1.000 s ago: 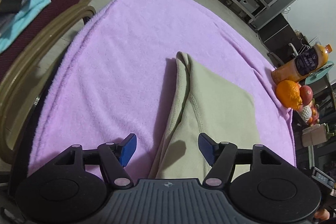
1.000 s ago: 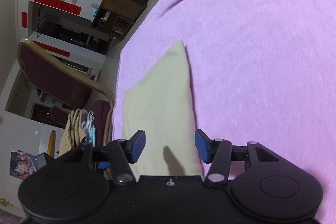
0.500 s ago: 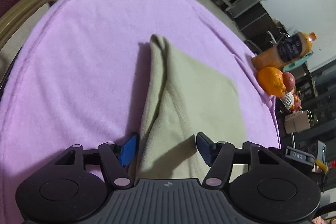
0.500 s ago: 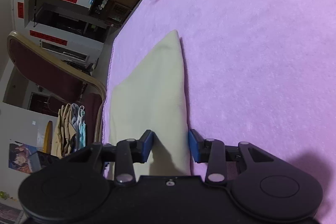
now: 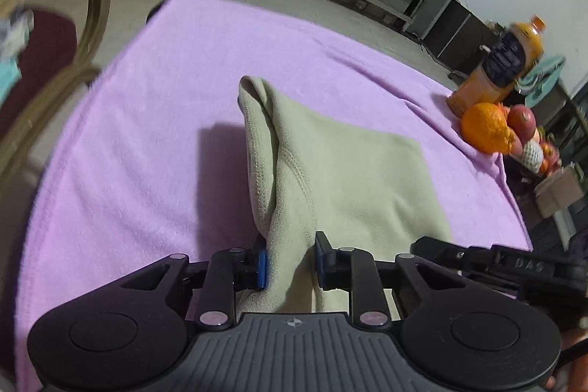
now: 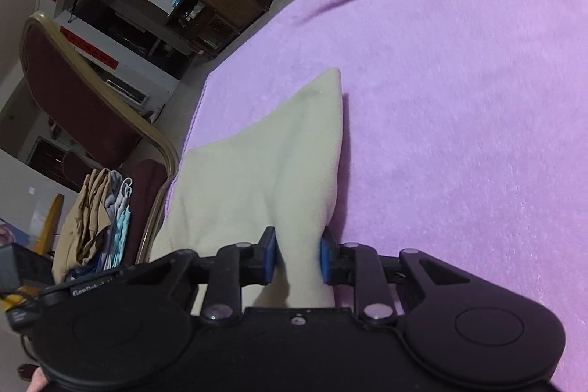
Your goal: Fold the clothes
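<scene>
A folded beige garment (image 5: 349,168) lies on the purple blanket (image 5: 147,135) and is lifted at its near edge. My left gripper (image 5: 290,261) is shut on the garment's near left corner, where the stitched hem bunches up between the blue pads. In the right wrist view the same beige garment (image 6: 264,171) rises toward my right gripper (image 6: 297,261), which is shut on its near right corner. The right gripper's body (image 5: 514,263) shows at the lower right of the left wrist view.
An orange (image 5: 485,127), an orange juice bottle (image 5: 503,61) and more fruit sit at the blanket's far right edge. A dark red chair (image 6: 84,98) with a pile of clothes (image 6: 99,208) stands left of the table. Shelves and a speaker line the far wall.
Both grippers went from open to shut on the garment's near corners, and the near edge has lifted off the blanket.
</scene>
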The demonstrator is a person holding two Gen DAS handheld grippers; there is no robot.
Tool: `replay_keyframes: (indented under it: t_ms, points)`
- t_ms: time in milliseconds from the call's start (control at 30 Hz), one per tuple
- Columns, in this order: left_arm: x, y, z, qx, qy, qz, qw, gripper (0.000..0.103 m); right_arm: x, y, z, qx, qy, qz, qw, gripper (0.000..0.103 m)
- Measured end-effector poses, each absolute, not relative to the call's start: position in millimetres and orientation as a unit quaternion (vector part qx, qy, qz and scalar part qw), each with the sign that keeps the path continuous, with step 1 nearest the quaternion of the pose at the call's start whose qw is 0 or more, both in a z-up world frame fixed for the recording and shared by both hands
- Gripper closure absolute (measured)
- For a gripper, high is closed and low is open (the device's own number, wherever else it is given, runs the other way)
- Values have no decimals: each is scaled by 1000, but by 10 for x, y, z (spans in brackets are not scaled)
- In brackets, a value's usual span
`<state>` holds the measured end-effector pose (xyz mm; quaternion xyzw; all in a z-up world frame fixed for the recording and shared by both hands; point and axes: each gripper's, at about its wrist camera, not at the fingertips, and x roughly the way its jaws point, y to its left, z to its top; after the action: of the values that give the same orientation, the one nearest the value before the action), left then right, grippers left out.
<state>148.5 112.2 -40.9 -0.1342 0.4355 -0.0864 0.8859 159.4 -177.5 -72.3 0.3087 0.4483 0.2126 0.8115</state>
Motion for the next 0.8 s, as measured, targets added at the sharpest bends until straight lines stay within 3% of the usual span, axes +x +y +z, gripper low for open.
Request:
replay_keyframes:
  t_ms: [200, 433, 800]
  points:
    - [1072, 600, 54, -96, 391, -118, 908, 80, 1202, -1980, -203, 261, 422, 197, 846, 81]
    - [1056, -504, 214, -87, 370, -186, 906, 80, 1097, -2844, -4, 253, 400, 122, 872, 81]
    - [1701, -1976, -184, -105, 403, -225, 881, 80, 1015, -4117, 177, 237, 373, 5, 897, 81]
